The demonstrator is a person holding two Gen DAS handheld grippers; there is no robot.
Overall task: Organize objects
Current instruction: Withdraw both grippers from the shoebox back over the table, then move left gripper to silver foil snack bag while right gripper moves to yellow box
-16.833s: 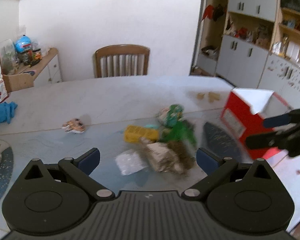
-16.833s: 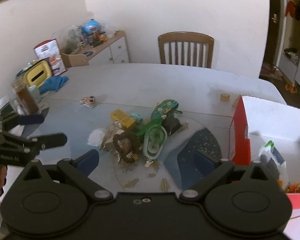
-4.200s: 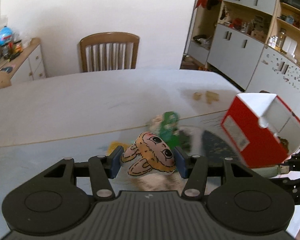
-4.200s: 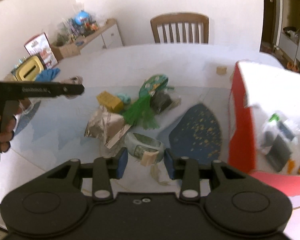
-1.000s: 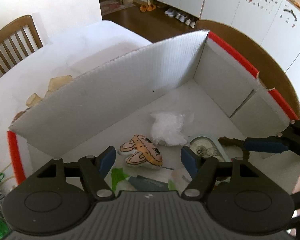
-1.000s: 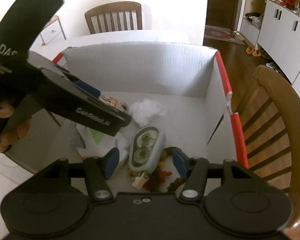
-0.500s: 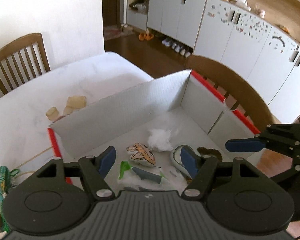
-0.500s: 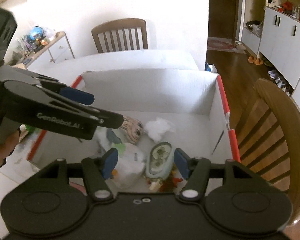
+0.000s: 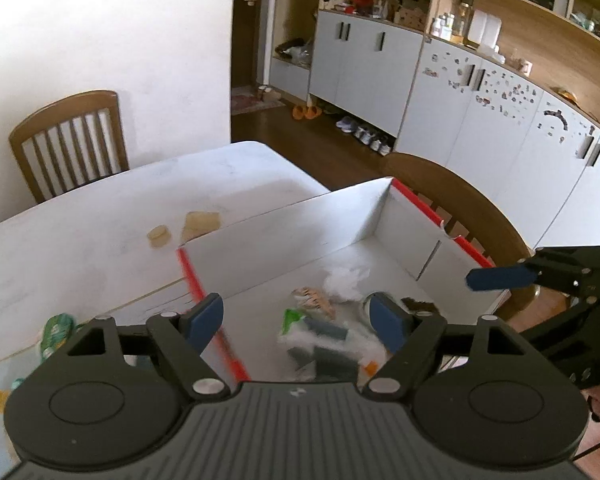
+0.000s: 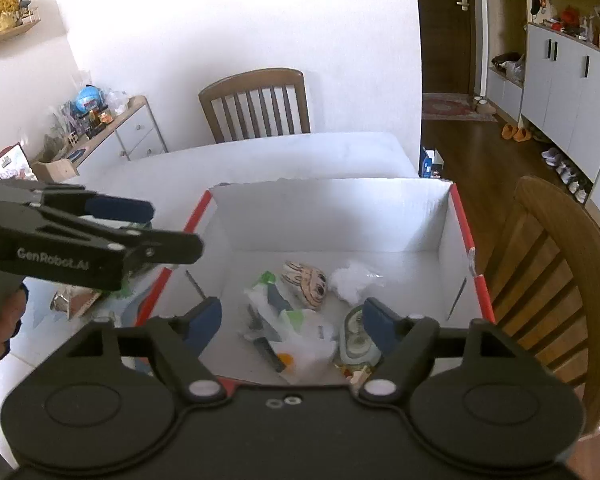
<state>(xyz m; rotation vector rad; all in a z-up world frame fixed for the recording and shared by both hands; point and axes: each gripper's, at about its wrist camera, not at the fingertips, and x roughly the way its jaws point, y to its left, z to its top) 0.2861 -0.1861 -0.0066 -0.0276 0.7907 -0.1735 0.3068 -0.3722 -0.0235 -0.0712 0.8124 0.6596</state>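
Over on the far left of the white table [image 9: 80,248], leftover clutter: a green packet [image 9: 56,330] and a crumpled foil wrapper [image 10: 74,300], both outside the box. Two yellowish bits [image 9: 184,228] further back, just beside the box's far corner. Left tongs [image 9: 296,322] spread wide, nothing between them, hanging over the near left wall. Then the red-edged white box [image 10: 458,216] itself, with everything piled on its floor: cartoon-face toy [image 10: 306,284] toward the middle, white crumpled wad [image 10: 354,280] just right of it, clear plastic bag with green print [image 10: 288,324] in front, oval green-rimmed case [image 10: 354,340] at the near right. Right tongs [image 10: 294,324] also spread, gripping nothing, above the near edge. Wooden chair [image 10: 556,280] right against the box's right side.
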